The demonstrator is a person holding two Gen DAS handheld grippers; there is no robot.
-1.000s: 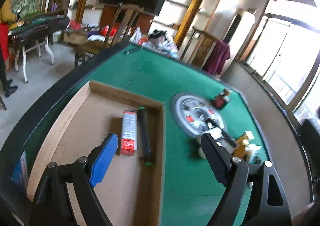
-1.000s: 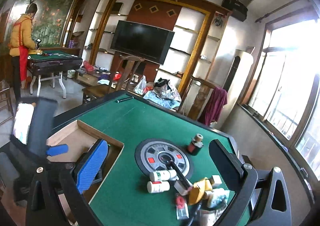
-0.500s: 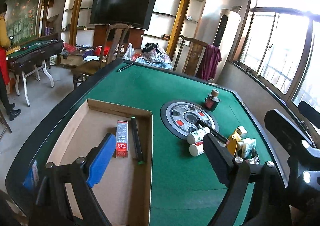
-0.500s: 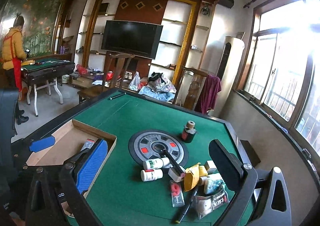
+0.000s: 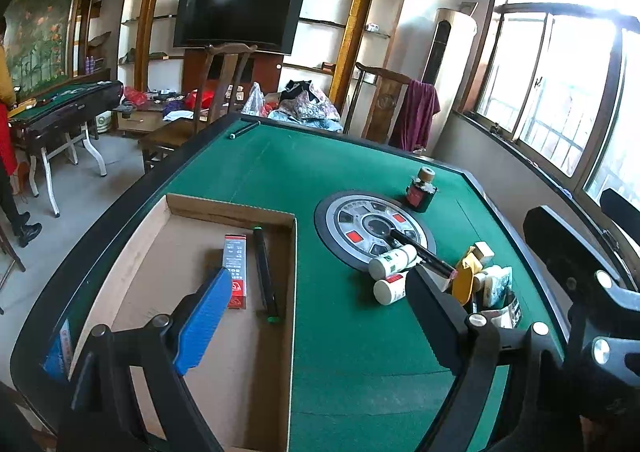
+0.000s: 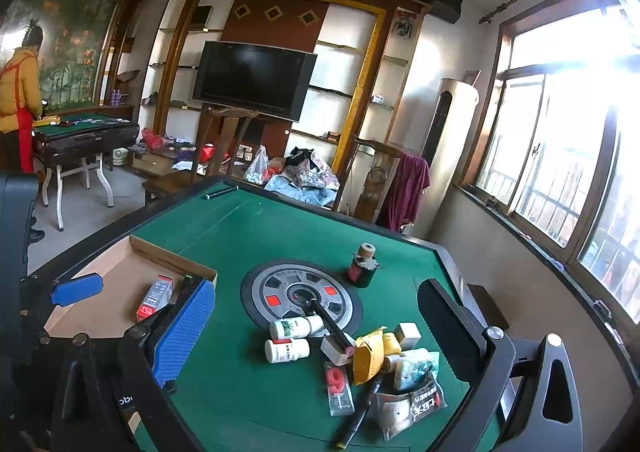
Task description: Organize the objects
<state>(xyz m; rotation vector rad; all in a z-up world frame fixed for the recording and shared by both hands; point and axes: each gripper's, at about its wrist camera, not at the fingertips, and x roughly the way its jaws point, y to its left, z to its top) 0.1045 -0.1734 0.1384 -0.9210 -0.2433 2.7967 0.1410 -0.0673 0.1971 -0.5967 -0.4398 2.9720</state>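
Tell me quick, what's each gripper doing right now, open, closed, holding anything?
Left gripper: jaws open, holding nothing, above the cardboard tray.
Right gripper: jaws open, holding nothing, above the clutter on the green table.

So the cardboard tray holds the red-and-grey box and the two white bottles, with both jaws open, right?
Not quite. The tray holds the red-and-grey box and a black pen; the two white bottles lie on the green felt, as the right wrist view shows. Both jaws stand open.

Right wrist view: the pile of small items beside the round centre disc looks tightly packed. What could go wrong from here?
1. The two white bottles lie on their sides touching; a nudge may roll one away.
2. The black pen rests across a bottle and a small box, so lifting either could flip it.
3. The right gripper, open and empty, may drag neighbours in the heap.
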